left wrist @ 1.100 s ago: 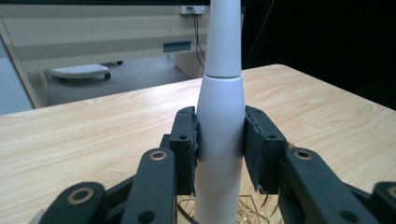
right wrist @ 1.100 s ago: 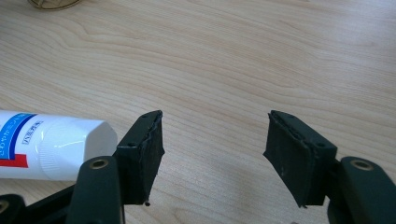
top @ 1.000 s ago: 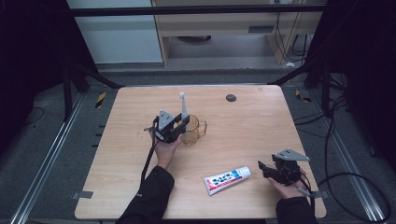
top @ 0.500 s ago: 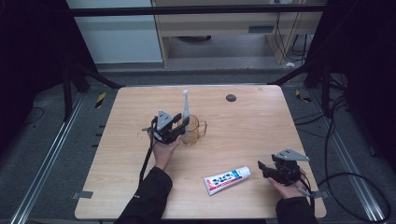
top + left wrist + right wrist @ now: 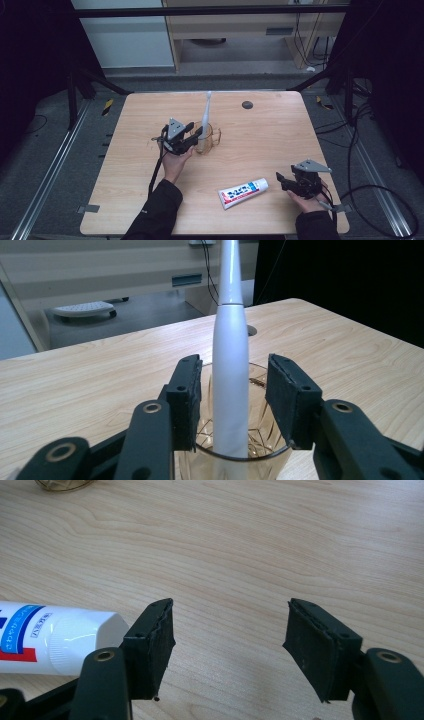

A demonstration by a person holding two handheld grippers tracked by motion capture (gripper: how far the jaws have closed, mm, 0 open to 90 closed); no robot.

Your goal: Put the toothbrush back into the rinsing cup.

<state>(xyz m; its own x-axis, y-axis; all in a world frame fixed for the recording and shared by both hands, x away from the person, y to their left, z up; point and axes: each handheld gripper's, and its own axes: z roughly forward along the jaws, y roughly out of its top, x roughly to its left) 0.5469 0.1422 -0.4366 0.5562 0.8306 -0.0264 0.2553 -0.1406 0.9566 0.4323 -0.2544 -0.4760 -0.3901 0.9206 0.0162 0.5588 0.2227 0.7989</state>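
Risk: toothbrush (image 5: 230, 365), stood in glass cup (image 5: 235, 460) at lower centre, could be tipped.
Cause: left gripper (image 5: 234, 390) spread, just been opening, pads clear.
Right gripper (image 5: 230, 645): spread, nothing pinched, toothpaste tube (image 5: 55, 637) beside it.

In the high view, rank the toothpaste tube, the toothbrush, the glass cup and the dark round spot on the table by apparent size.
1. toothbrush, tallest, though its lower end sits hidden in the cup
2. toothpaste tube, nearly as long; close call
3. glass cup
4. dark round spot

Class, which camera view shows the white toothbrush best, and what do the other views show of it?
The left gripper view: the toothbrush stands close up in the amber cup, between the open fingers with gaps either side. The high view shows it small, upright in the cup. The right gripper view looks at the toothpaste tube instead.
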